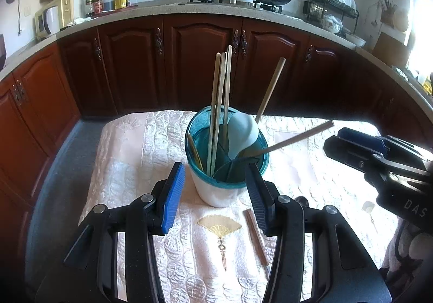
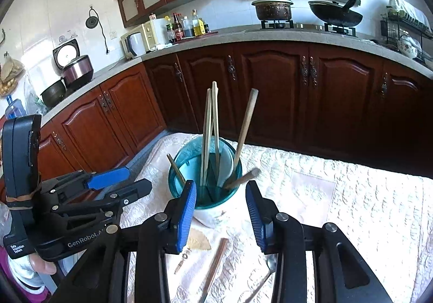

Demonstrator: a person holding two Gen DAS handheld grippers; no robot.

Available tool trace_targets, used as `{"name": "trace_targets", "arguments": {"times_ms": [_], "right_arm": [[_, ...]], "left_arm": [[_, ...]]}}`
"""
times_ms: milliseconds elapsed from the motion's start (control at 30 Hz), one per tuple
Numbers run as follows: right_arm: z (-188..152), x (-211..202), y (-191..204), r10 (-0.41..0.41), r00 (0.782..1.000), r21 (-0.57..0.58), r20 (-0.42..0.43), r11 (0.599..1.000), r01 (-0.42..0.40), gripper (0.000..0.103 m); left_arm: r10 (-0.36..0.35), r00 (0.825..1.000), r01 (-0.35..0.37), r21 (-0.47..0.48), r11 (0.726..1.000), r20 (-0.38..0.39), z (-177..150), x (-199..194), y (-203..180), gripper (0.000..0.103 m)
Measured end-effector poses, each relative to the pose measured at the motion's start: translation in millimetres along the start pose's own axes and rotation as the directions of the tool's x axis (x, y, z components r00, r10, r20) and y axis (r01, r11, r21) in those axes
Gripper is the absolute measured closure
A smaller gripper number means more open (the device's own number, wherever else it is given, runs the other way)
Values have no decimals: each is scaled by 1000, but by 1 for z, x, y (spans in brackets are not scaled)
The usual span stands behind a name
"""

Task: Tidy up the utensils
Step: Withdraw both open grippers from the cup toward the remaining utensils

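Dark red kitchen cabinets (image 1: pixel 173 64) run behind a table laid with a white quilted cloth (image 1: pixel 167 270), and on that cloth stands the utensil holder (image 1: pixel 216 189), a white cup with a teal rim. Most of the job looks done: three pale chopsticks (image 1: pixel 222 102) stand nearly upright in it, a white spoon (image 1: pixel 240 135) leans against the far wall, and two wooden handles (image 1: pixel 270 89) angle out to the right. What is left lies on the cloth near the holder's base: a pair of brown chopsticks (image 2: pixel 216 262) and a metal spoon (image 2: pixel 266 271), the spoon partly hidden behind a finger. The left gripper (image 1: pixel 216 197) hovers just in front of the holder with its jaws spread wide and nothing between them, the cup framed in the gap. The right gripper (image 2: pixel 220 211) is likewise released and empty, poised above the loose pieces. By my reading, two pickups remain, the brown chopsticks and the spoon, before everything stands in the cup.
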State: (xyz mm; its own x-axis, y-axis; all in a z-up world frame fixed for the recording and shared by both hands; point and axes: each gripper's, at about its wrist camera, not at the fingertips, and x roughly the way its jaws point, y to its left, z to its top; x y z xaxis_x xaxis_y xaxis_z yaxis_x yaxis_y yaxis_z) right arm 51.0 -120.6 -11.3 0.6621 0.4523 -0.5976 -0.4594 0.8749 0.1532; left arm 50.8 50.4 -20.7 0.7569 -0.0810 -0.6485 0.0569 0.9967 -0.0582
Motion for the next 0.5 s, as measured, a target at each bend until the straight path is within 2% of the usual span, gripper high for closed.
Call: {"name": "trace_targets", "arguments": {"times_ms": [500], "right_arm": [[-35,-7,-6,-16,998,17,-58,1000,17,66]], "left_arm": [[-5,1000,5,19,1000,-21,-19,-2,-8,57]]}}
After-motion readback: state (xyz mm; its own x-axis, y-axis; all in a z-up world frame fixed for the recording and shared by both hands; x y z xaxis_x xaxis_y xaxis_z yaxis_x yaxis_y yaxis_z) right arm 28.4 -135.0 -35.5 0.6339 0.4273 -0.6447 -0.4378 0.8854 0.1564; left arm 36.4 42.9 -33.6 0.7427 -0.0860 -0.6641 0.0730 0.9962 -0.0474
